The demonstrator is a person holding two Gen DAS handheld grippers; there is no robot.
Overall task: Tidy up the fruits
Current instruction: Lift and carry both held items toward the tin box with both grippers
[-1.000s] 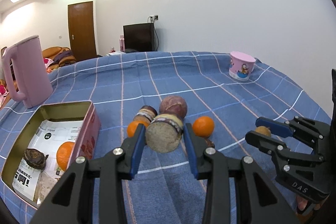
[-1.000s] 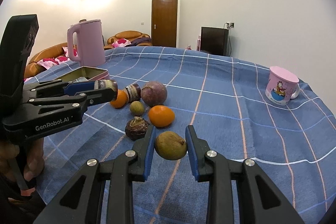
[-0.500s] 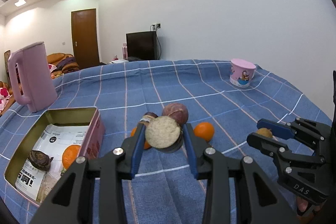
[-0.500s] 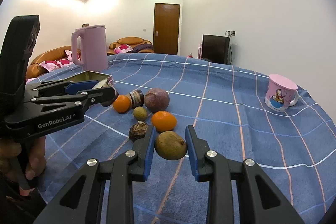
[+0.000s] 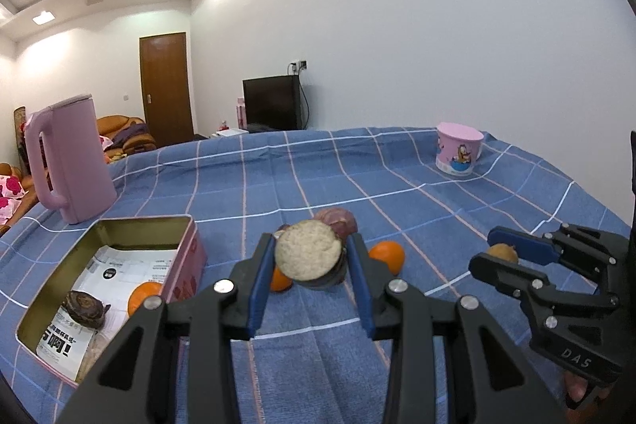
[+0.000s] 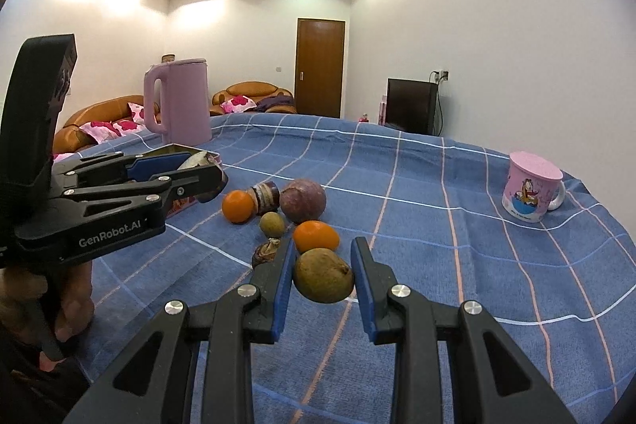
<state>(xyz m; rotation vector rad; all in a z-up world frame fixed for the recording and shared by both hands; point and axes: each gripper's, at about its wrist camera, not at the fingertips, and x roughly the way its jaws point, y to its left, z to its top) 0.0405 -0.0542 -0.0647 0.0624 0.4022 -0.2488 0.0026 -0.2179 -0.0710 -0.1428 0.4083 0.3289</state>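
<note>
My left gripper (image 5: 312,257) is shut on a halved purple fruit (image 5: 308,254), its pale cut face toward the camera, lifted above the blue cloth. My right gripper (image 6: 322,265) is shut on a brown-green oval fruit (image 6: 322,281), also lifted; it shows in the left wrist view (image 5: 503,252). On the cloth lie a round purple fruit (image 6: 303,200), two oranges (image 6: 316,235) (image 6: 237,206), a small green fruit (image 6: 272,224), a dark half fruit (image 6: 265,196) and a brown bulb (image 6: 267,252). The open tin box (image 5: 59,285) at left holds an orange (image 5: 143,299) and a brown bulb (image 5: 85,306).
A pink kettle (image 5: 67,161) stands behind the tin. A pink cartoon mug (image 5: 457,153) stands at the far right of the table. The table edge curves close on the right. A TV, a door and sofas are beyond the table.
Both grippers have risen with their fruits. The left one has tilted the halved fruit so its cut face now points at the camera.
</note>
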